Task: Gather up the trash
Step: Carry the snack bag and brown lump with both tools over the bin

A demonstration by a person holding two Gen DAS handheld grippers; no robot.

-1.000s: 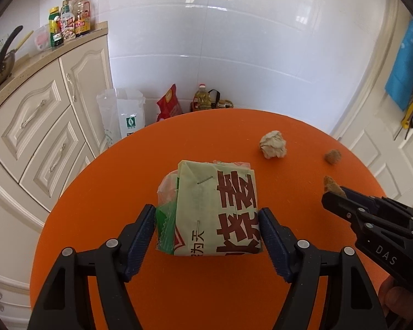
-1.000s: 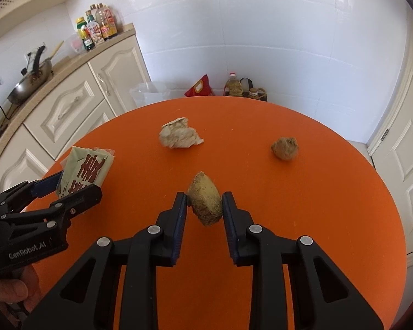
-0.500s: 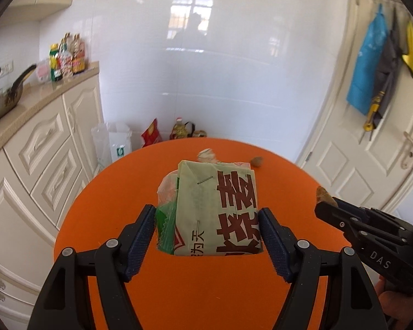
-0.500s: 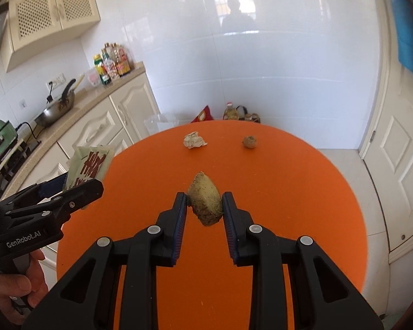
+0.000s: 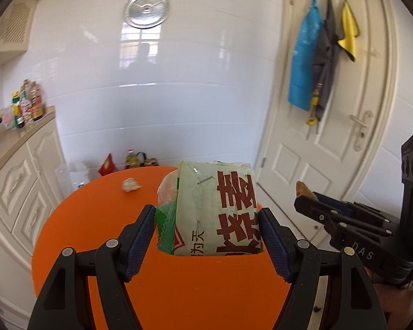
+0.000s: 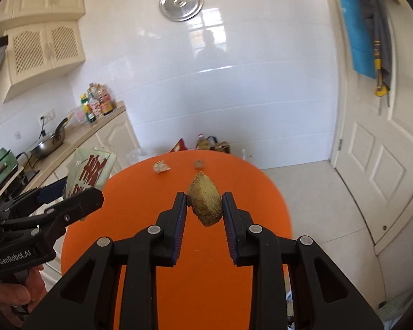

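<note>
My left gripper [image 5: 206, 214] is shut on a pale green paper packet [image 5: 214, 209] with red characters, held well above the round orange table [image 5: 102, 214]. The same packet [image 6: 92, 170] shows in the right wrist view, sticking up from the left gripper [image 6: 71, 192]. My right gripper [image 6: 203, 206] is shut on a brown fibrous husk lump [image 6: 205, 200], also lifted over the table; its tip [image 5: 303, 188] pokes out in the left wrist view. On the far part of the table lie a crumpled white paper wad [image 6: 161, 167] and a small brown lump [image 6: 199, 164].
Cream cabinets with a counter [image 6: 77, 134], a pan and bottles run along the left. Bags and an oil bottle [image 6: 203, 141] stand on the floor behind the table. A white door [image 5: 330, 126] with hung cloths is at the right, beside grey floor tiles [image 6: 316, 198].
Both grippers rose and pulled back from the table with their loads, so the table looks smaller and farther. The wall plate and door came into view. Neither grip changed.
</note>
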